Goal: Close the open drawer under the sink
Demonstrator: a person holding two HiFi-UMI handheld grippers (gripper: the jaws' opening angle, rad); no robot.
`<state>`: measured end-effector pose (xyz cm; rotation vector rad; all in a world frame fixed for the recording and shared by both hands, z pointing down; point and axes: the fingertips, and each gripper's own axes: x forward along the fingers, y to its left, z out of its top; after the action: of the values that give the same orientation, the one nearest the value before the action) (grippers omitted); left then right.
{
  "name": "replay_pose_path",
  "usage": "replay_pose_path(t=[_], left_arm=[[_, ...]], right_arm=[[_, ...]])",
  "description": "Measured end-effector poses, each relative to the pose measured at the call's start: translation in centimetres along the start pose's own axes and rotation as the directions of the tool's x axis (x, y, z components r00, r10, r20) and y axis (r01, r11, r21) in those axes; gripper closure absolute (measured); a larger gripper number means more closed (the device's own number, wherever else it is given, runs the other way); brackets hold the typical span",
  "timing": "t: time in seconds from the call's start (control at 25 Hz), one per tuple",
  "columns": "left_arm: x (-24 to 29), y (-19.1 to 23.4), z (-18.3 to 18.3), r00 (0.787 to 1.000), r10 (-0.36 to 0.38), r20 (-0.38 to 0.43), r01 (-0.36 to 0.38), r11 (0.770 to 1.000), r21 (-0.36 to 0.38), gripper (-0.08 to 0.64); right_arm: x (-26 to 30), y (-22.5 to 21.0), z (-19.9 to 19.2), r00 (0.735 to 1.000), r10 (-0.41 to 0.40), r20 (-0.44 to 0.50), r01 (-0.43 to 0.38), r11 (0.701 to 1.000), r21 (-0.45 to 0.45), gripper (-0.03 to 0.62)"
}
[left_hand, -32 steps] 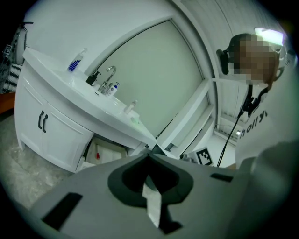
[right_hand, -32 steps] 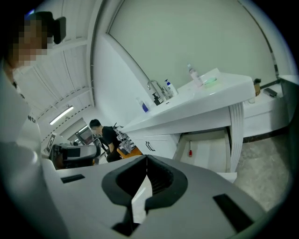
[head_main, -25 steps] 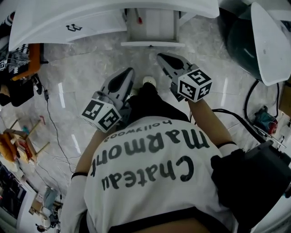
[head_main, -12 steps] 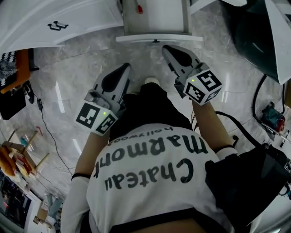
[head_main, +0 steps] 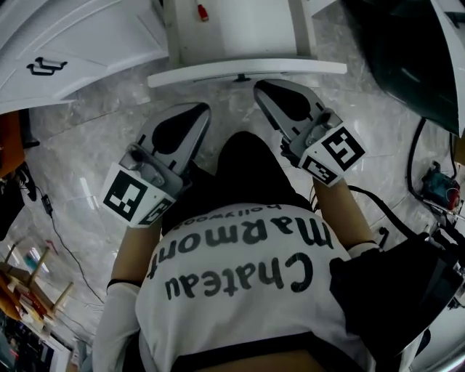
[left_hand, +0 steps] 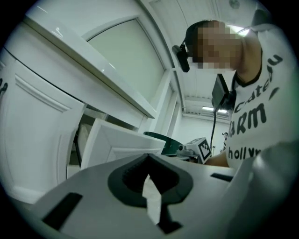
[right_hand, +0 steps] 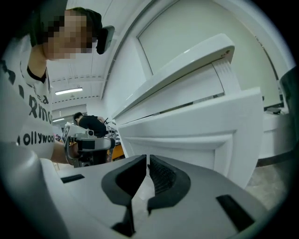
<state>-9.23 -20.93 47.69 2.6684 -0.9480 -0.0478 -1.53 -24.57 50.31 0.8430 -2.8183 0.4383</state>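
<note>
The drawer (head_main: 247, 70) juts open from the cabinet (head_main: 94, 36) just beyond the left claw (head_main: 195, 115) and right claw (head_main: 266, 89), both pressed together and empty, so pushing with one alone, off-centre, could skew it and jam it half shut.

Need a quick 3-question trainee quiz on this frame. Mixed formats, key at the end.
1. What colour is the small item lying inside the drawer?
2. True or false: the drawer is pushed fully shut.
3. The right gripper has its jaws: A) wide apart; B) together, nothing between them; C) closed on an object.

Key: 1. red; 2. false, it stands pulled out with its inside showing; 3. B.
</note>
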Motion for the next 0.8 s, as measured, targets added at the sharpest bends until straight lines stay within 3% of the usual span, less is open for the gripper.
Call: replay_pose_path(t=[0.2,0.6,0.64,0.72,0.8], left_arm=[[0.5,1.0,-2.4,0.999,-0.024,0.047,0.019,0.994,0.107,0.552],[-1.5,2.4,-4.8,0.996,0.018,0.093,-0.027,0.996,0.088,0.552],[-1.8,2.4,-4.9,0.995,0.025,0.093,-0.033,0.996,0.088,0.552],[-2.6,2.6,-4.8,0.995,0.047,0.091,-0.056,0.994,0.093,0.552],[-3.3,3.0,-4.6,0.993,0.072,0.098,-0.081,0.992,0.095,0.552]], right_arm=[[0.8,-0.8,-2.1,0.997,-0.013,0.079,0.018,0.998,-0.062,0.580],[1.5,-1.3,-3.0,0.988,-0.056,0.144,0.068,0.995,-0.078,0.578],[1.5,-1.3,-3.0,0.988,-0.057,0.143,0.067,0.995,-0.070,0.564],[1.7,-1.1,-3.2,0.990,-0.050,0.129,0.058,0.997,-0.059,0.465],[2.0,-1.1,-3.2,0.991,-0.057,0.119,0.065,0.996,-0.065,0.462]])
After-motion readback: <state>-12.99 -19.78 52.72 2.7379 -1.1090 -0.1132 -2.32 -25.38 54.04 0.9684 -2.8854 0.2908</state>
